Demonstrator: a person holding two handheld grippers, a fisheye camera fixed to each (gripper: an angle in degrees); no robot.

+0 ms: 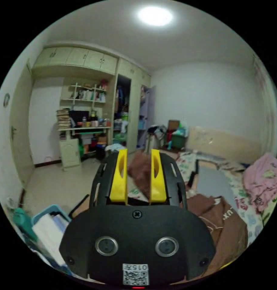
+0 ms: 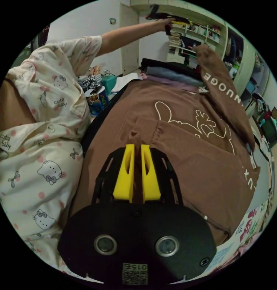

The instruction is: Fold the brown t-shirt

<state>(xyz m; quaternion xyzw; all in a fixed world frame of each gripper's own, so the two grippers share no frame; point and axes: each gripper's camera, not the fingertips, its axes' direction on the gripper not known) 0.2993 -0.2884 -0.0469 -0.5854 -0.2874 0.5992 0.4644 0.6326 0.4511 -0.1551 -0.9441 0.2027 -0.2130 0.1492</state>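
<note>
Plastic basket, pale blue, sits at the lower left of the left gripper view with folded white cloth in it, on the floor beside the bed. Further back stand the open shelves crowded with books and bottles, then the wardrobe with its doors ajar. At the centre, the left gripper is raised, its 2 yellow jaws a little apart with a strip of the brown t-shirt hanging between them; whether both jaws press on the cloth I cannot tell. To the right, more of the brown shirt lies bunched on the patterned bedcover, with a grey mat behind it and a pink garment at the far right.

In the right gripper view, a person in cream printed pyjamas is at the left, 1 arm stretched up toward the raised sleeve. The right gripper sits at the centre, jaws nearly together, pinching a small fold of the brown t-shirt, which is spread across the bed with its white line print facing up. Behind it lies a stack of folded clothes. At the right, the lettered sleeve is lifted clear of the shirt body.
</note>
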